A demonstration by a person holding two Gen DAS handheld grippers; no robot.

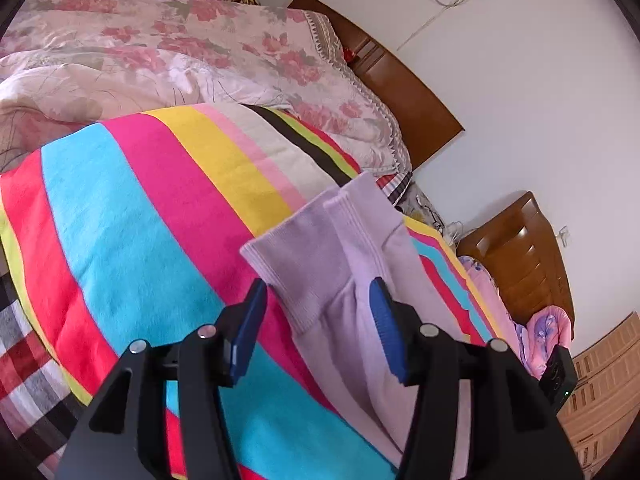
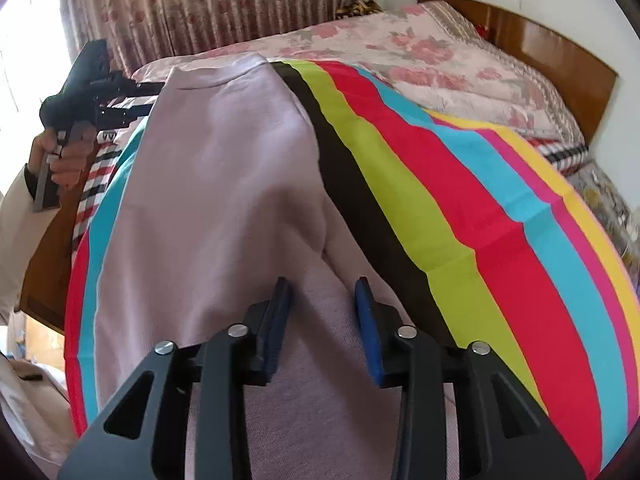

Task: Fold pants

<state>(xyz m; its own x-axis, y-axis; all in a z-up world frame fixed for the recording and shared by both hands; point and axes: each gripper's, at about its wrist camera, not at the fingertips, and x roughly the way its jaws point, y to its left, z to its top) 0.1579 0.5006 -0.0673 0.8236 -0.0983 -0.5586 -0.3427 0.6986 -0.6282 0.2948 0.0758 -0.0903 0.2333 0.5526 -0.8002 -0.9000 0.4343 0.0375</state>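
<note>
Lilac pants [image 1: 360, 280] lie along a striped blanket [image 1: 132, 216] on a bed. Their two ribbed cuffs [image 1: 280, 268] sit at the near end in the left wrist view. My left gripper [image 1: 318, 296] is open, its blue pads on either side of the nearer cuff, the right pad over the fabric. In the right wrist view the pants [image 2: 216, 200] stretch away from my right gripper [image 2: 323, 292], which is open just above the cloth at the opposite end. A hand holds the left gripper [image 2: 96, 92] at the far left; its fingertips are hidden behind the pants.
A floral quilt [image 1: 192, 52] is piled toward the wooden headboard [image 1: 400, 92]. A plaid sheet [image 1: 28, 352] shows at the bed's edge. A wooden nightstand [image 1: 520, 256] stands beside the bed, and curtains [image 2: 224, 4] hang behind it.
</note>
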